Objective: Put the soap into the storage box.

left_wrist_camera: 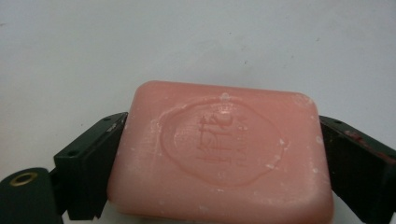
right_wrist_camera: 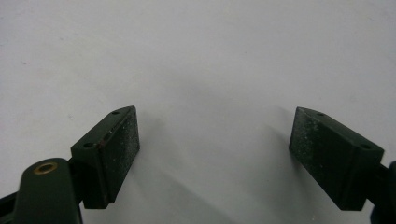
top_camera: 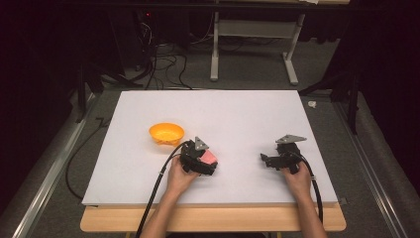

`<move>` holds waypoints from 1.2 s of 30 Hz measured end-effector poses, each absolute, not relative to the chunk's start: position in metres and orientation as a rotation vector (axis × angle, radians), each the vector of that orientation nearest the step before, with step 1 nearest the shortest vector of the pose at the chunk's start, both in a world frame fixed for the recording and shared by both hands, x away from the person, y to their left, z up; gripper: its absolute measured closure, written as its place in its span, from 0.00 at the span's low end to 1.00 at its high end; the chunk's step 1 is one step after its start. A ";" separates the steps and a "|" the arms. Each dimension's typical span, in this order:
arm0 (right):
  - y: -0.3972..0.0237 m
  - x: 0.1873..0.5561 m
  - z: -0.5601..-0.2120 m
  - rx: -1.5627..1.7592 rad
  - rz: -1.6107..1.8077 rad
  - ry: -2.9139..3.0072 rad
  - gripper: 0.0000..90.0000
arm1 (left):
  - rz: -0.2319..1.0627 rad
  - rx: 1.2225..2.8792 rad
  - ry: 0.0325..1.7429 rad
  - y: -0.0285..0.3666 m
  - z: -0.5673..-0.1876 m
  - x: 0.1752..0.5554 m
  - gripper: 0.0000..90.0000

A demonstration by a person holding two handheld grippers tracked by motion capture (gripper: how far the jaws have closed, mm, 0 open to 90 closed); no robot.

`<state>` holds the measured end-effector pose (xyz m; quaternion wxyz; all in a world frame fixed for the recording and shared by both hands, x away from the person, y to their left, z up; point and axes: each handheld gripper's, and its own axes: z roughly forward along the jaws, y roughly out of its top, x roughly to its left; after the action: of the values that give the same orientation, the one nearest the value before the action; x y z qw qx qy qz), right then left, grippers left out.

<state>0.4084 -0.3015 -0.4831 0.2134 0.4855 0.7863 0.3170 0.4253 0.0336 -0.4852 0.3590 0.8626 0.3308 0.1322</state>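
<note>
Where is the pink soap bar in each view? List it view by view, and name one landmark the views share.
High view: the pink soap bar lies low and left of centre, between the left gripper's jaws.
Left gripper view: the bar sits at centre, with a black jaw against each end.
Right gripper view: I cannot find the bar here; the right gripper is open.
Shared landmark: the white tabletop.

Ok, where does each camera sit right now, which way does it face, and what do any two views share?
High view: above the person's side, facing forward and down on the white table; both hands, left gripper, right gripper, orange bowl.
Left gripper view: on the left gripper, looking along jaws clamping the pink soap.
Right gripper view: on the right gripper, jaws apart over table.
Shared: the soap, high and left gripper views.
</note>
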 end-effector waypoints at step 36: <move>-0.301 0.408 -0.483 1.347 0.880 2.182 0.19 | 0.384 2.151 0.852 0.046 -0.466 0.416 0.15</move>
<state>0.4083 -0.3015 -0.4830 0.2136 0.4852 0.7864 0.3171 0.4159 0.0464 -0.4658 0.3876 0.8455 0.3347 0.1510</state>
